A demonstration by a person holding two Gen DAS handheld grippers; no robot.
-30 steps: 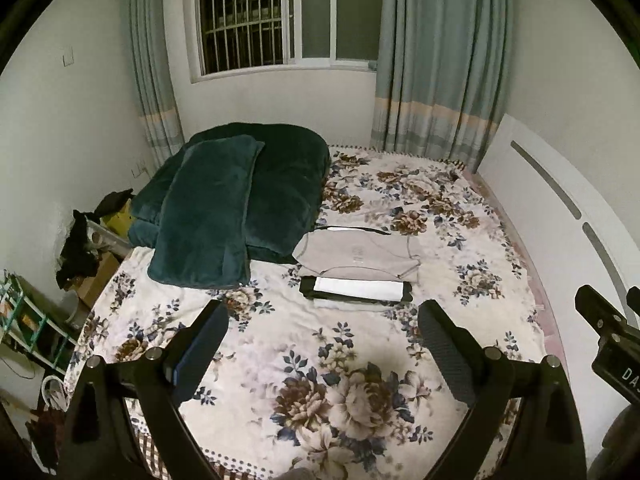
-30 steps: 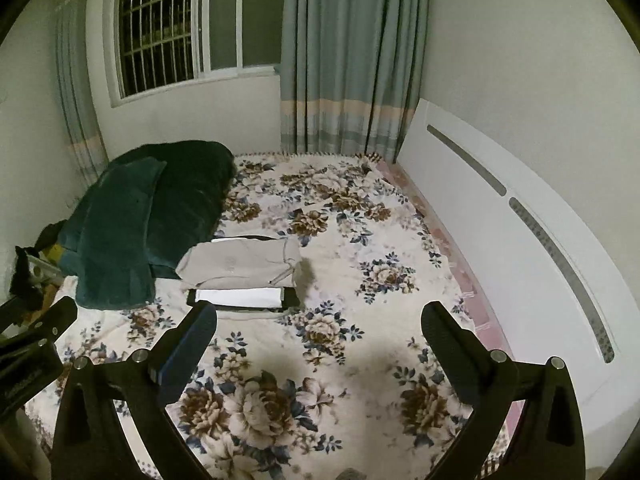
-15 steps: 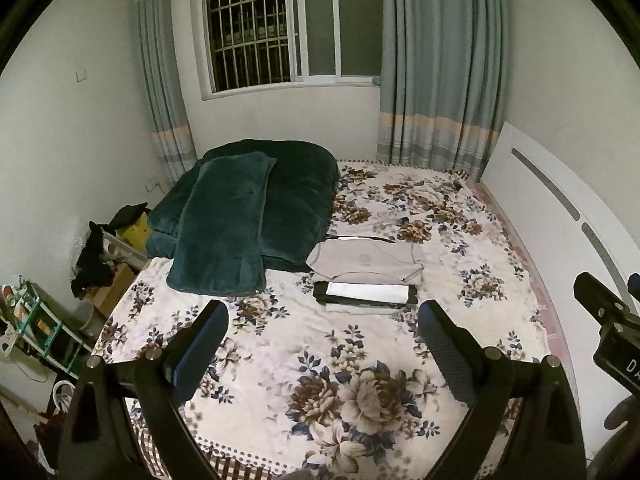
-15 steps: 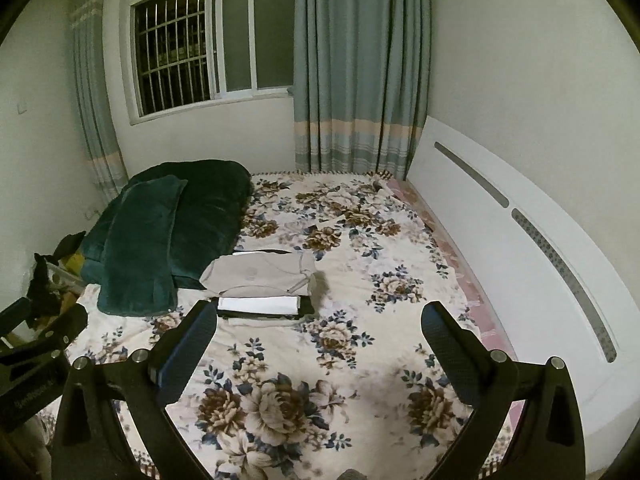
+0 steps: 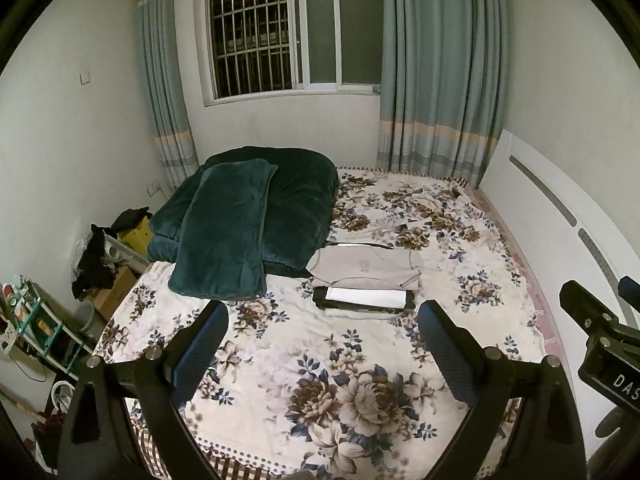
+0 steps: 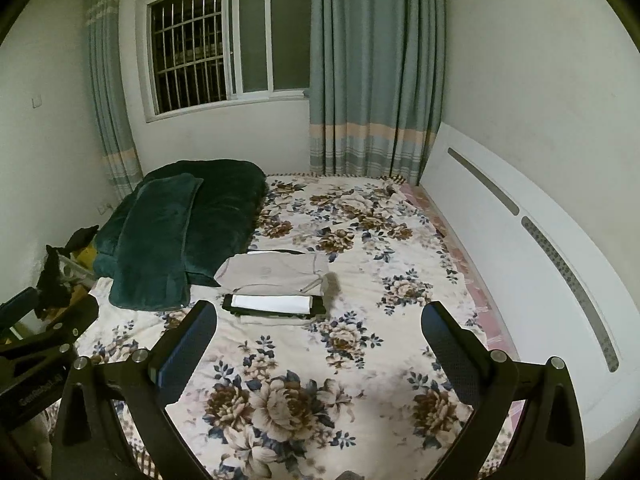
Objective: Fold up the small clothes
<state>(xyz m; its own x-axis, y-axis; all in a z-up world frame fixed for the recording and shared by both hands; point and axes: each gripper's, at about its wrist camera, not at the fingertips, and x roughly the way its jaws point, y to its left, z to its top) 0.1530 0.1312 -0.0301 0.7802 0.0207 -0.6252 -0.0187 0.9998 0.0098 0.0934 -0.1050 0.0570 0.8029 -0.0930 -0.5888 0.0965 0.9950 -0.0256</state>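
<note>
A folded beige garment [image 5: 366, 266] [image 6: 274, 274] lies on the floral bed, on top of other folded pieces. In front of it sits a folded black-and-white piece [image 5: 363, 299] [image 6: 273, 305]. My left gripper [image 5: 322, 340] is held open well back from the stack, above the near part of the bed, with nothing between its fingers. My right gripper [image 6: 319, 338] is also open and empty, equally far from the clothes. Part of the right gripper's body [image 5: 600, 344] shows at the right edge of the left wrist view.
A dark green folded quilt and pillow [image 5: 248, 224] [image 6: 176, 232] fill the bed's far left. A white headboard [image 6: 520, 248] runs along the right. Boxes, dark clothes and a rack [image 5: 80, 280] crowd the floor on the left. Curtains and a barred window [image 5: 280, 36] stand behind.
Both grippers have pulled back and risen from the bed, so the folded stack looks smaller and farther away. Both stayed open and the clothes did not move.
</note>
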